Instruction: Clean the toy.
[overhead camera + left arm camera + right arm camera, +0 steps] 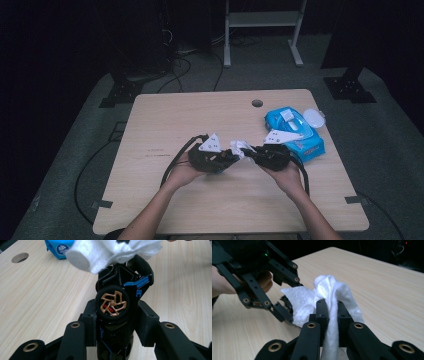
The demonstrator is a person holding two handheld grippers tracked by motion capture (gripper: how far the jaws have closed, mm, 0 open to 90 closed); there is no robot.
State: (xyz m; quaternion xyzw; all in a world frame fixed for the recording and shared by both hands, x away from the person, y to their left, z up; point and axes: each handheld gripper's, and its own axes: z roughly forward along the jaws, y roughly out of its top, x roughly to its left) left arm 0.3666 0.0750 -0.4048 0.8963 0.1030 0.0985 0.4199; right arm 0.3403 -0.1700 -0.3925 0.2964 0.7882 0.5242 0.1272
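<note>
While left gripper (115,322) clamps toy car (117,302), right gripper (331,315) pinches white wipe (329,290), touching car's front.

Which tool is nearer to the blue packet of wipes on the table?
Right. The right tool sits just beside the blue packet of wipes; the left tool lies farther away, beyond the right one.

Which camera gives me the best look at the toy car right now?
The left gripper view: the toy car sits close up between the left tongs, gold wheel facing the camera. The high view shows a dark shape; in the right gripper view the wipe covers it.
</note>
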